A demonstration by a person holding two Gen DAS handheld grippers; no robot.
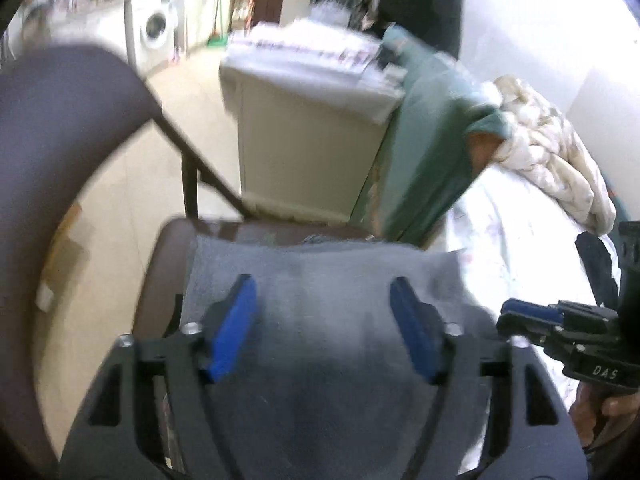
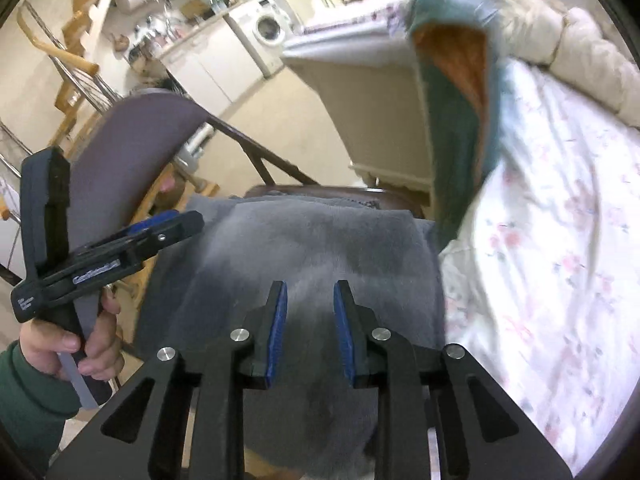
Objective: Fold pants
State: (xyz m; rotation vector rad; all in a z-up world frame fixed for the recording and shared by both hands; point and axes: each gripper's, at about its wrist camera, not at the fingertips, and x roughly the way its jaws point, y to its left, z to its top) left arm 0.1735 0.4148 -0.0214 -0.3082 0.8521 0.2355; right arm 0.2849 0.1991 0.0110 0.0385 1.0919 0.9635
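I see the grey fleece pants (image 2: pixel 304 248) folded into a soft rectangle covering the brown chair seat (image 1: pixel 168 256), its right edge just beside the floral bedsheet (image 2: pixel 552 240). My left gripper (image 1: pixel 324 320) hovers released, blue pads wide. My right gripper (image 2: pixel 310 328) is parted too, holding nothing.

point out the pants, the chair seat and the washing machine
pants (image 2: pixel 320 248), right wrist view, middle of the grey fabric
chair seat (image 1: pixel 168 256), left wrist view, bare left edge
washing machine (image 2: pixel 269 28), right wrist view, round door
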